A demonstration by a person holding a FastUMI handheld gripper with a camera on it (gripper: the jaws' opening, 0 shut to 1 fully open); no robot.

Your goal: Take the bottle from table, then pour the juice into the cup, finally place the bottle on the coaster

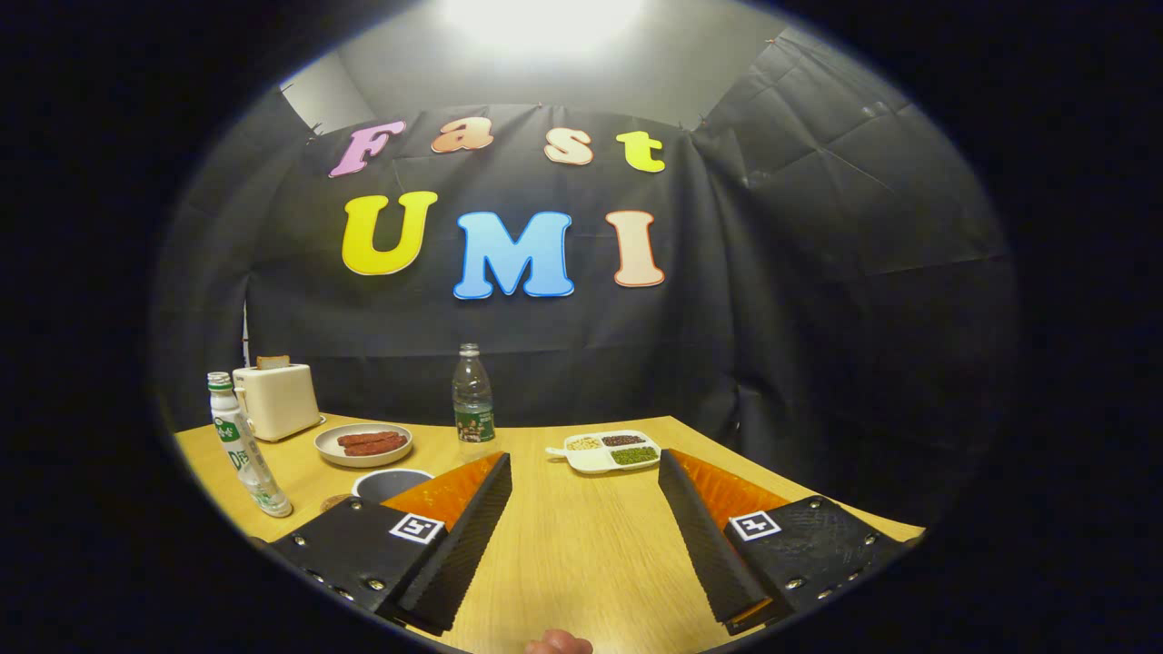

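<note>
My gripper point(583, 461) hangs open over the wooden table point(581, 545), with bare tabletop between its fingers. A white bottle with a green label point(245, 447) stands left of the left finger, near the table's left edge. Beyond the left fingertip, by the back wall, stands a clear bottle with a green label point(473, 400). The cup point(391, 482), white-rimmed and dark inside, sits just behind the left finger, which hides part of it. A small brown disc point(332, 501), perhaps the coaster, peeks out left of the cup.
A cream toaster point(275, 400) stands at the back left, with a plate of sausages point(363, 444) in front of it. A white divided dish of beans point(604, 451) lies just beyond the fingertips. A person's fingertip point(556, 645) shows below the fingers.
</note>
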